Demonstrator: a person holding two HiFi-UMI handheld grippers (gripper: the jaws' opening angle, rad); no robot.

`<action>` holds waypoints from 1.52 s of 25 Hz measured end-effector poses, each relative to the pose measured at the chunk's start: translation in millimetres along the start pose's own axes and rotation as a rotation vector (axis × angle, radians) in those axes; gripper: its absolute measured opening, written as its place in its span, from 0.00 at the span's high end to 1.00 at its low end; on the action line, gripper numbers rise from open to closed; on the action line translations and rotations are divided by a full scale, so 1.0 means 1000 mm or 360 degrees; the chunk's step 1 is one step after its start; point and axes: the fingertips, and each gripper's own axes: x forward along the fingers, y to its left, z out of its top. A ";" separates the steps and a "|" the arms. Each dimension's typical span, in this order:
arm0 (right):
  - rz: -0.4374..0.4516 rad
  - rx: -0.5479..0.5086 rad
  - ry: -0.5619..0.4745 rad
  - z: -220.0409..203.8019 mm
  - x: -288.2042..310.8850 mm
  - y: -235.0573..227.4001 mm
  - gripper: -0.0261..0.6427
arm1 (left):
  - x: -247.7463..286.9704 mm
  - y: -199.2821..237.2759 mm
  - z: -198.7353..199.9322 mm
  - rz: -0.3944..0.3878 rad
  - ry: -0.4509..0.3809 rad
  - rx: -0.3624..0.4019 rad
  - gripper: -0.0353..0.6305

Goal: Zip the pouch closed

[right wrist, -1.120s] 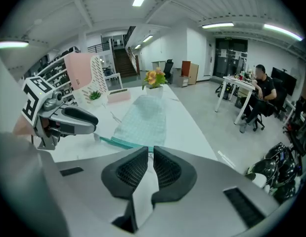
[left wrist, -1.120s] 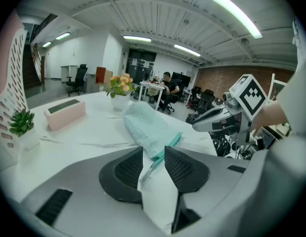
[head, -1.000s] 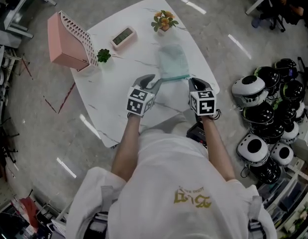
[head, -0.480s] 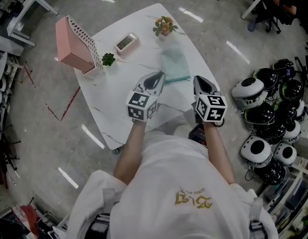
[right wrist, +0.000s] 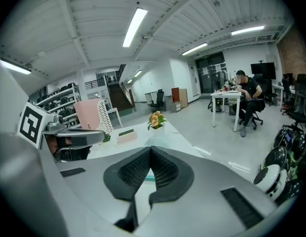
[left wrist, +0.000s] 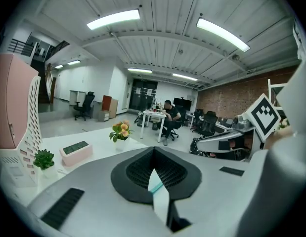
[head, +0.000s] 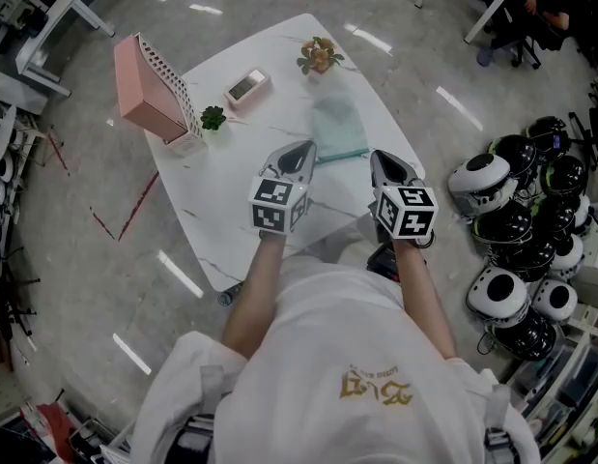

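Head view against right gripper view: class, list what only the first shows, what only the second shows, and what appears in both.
Only the head view: the person's white shirt and the green pouch in full, lying flat.
Only the right gripper view: the ceiling lights and a staircase.
Both: the table, the pink basket, the flowers, the helmets and the left gripper.
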 end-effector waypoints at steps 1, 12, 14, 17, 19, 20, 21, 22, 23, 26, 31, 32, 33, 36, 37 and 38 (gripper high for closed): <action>0.0000 0.0001 0.0002 0.000 0.000 0.000 0.94 | 0.000 -0.001 -0.001 0.0000 0.0006 -0.0001 0.92; -0.0046 -0.0011 0.0037 -0.007 -0.001 -0.007 0.94 | 0.000 0.002 -0.006 0.0035 0.0045 -0.0018 0.92; -0.0046 -0.0007 0.0046 -0.009 0.000 -0.008 0.94 | 0.000 0.003 -0.007 0.0035 0.0046 -0.0026 0.92; -0.0046 -0.0009 0.0054 -0.011 0.001 -0.009 0.94 | 0.002 0.000 -0.008 0.0025 0.0058 -0.0014 0.92; -0.0042 -0.0018 0.0059 -0.012 0.002 -0.008 0.94 | 0.003 -0.001 -0.010 0.0022 0.0066 -0.0001 0.92; -0.0040 -0.0020 0.0062 -0.012 0.002 -0.008 0.94 | 0.003 -0.001 -0.010 0.0021 0.0068 0.0000 0.92; -0.0039 -0.0021 0.0064 -0.013 0.002 -0.008 0.94 | 0.004 0.000 -0.011 0.0020 0.0070 -0.0002 0.92; -0.0039 -0.0020 0.0068 -0.013 0.002 -0.008 0.94 | 0.004 0.000 -0.011 0.0019 0.0071 -0.0004 0.92; -0.0039 -0.0018 0.0072 -0.013 0.002 -0.008 0.94 | 0.005 0.000 -0.011 0.0019 0.0072 -0.0006 0.92; -0.0042 -0.0014 0.0076 -0.014 0.003 -0.011 0.94 | 0.007 0.001 -0.011 0.0017 0.0072 -0.0011 0.92; -0.0032 -0.0014 0.0086 -0.015 0.004 -0.011 0.94 | 0.009 0.000 -0.013 0.0015 0.0084 -0.0005 0.92; -0.0029 -0.0014 0.0088 -0.016 0.004 -0.011 0.94 | 0.009 0.000 -0.014 0.0015 0.0087 -0.0004 0.92; -0.0028 -0.0014 0.0090 -0.016 0.005 -0.011 0.94 | 0.009 0.001 -0.014 0.0015 0.0089 -0.0006 0.92; -0.0024 -0.0010 0.0096 -0.017 0.006 -0.011 0.94 | 0.010 0.002 -0.014 0.0013 0.0093 -0.0011 0.92; -0.0023 -0.0010 0.0099 -0.017 0.007 -0.011 0.94 | 0.011 0.002 -0.015 0.0012 0.0094 -0.0012 0.92; -0.0022 -0.0010 0.0100 -0.018 0.007 -0.011 0.94 | 0.011 0.002 -0.015 0.0011 0.0094 -0.0012 0.92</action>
